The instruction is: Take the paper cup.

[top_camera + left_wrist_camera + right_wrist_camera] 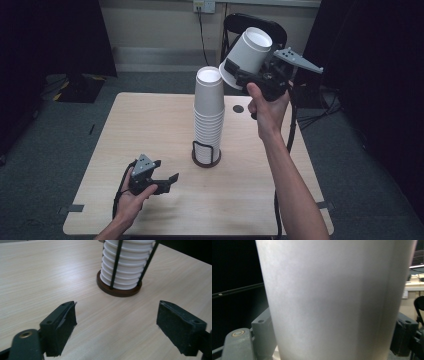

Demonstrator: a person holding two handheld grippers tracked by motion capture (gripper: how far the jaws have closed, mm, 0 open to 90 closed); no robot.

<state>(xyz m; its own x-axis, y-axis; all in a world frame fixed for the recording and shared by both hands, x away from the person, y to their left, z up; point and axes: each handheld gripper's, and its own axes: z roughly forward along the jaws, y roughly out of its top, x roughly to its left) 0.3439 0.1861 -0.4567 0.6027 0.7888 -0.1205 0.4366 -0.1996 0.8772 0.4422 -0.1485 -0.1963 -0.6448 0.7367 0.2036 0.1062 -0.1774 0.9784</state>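
Table (150, 120) carries cup stack (209, 120) in wire holder (206, 156), R gripper (250, 75) clamps single paper cup (248, 52) mid-wall, inverted, above/right of stack — light, thin-walled, crushable, req. gentle grip nr rim; L gripper (162, 182) idle w/ jaws spread.

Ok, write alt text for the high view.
A person's right gripper holds a white paper cup tilted in the air, above and to the right of a tall stack of cups standing in a round holder on a wooden table. The left gripper rests open near the table's front edge.
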